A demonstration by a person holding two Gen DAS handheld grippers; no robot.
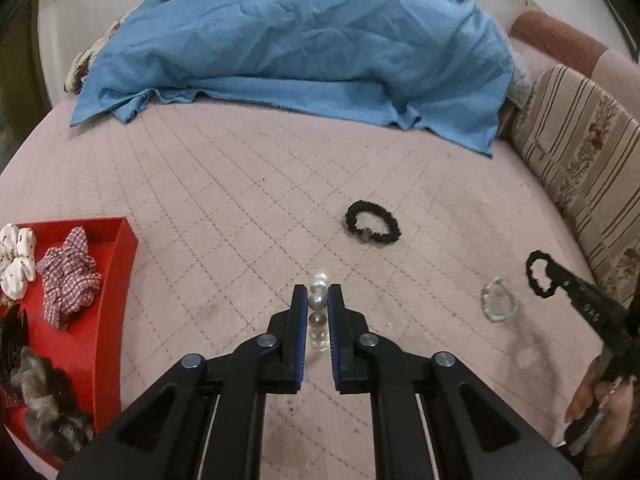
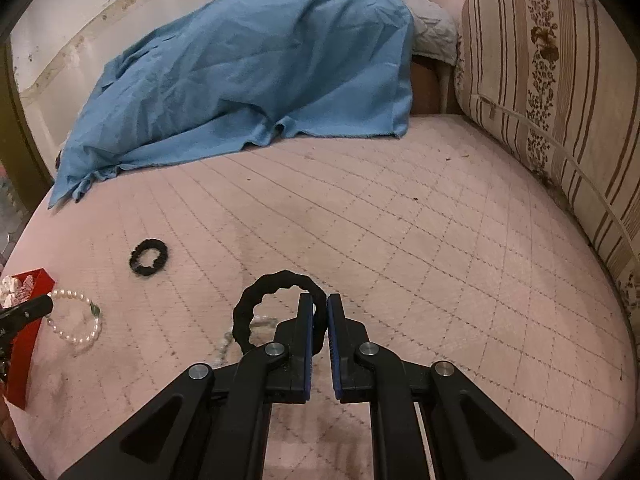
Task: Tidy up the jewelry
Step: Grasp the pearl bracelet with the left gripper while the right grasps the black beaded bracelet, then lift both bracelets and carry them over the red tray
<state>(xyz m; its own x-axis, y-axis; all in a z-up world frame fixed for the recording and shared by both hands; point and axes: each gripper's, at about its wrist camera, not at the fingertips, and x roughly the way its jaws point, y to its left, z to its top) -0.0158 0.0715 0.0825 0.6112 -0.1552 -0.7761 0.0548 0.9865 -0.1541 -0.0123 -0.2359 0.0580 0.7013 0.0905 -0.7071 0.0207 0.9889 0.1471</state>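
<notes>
Two grippers working above the pink quilted bed (image 2: 400, 240): left gripper (image 1: 318, 300) jaws pinching a pearl bracelet (image 1: 318, 300), right gripper (image 2: 320, 312) jaws pinching a black ring-shaped band (image 2: 256, 300) (both hanging clear); farther off, black scrunchie (image 1: 370, 224) lying loose, red tray (image 1: 116, 280) sitting left.

A wide stretch of pink mattress (image 2: 420, 240) is lying open across the centre and right of the right wrist frame. A blue sheet (image 2: 248, 72) is blocking the upper left, a striped cushion (image 2: 560, 92) is walling the right edge, and a red tray (image 1: 108, 300) is crowding the left wrist frame's lower left.
</notes>
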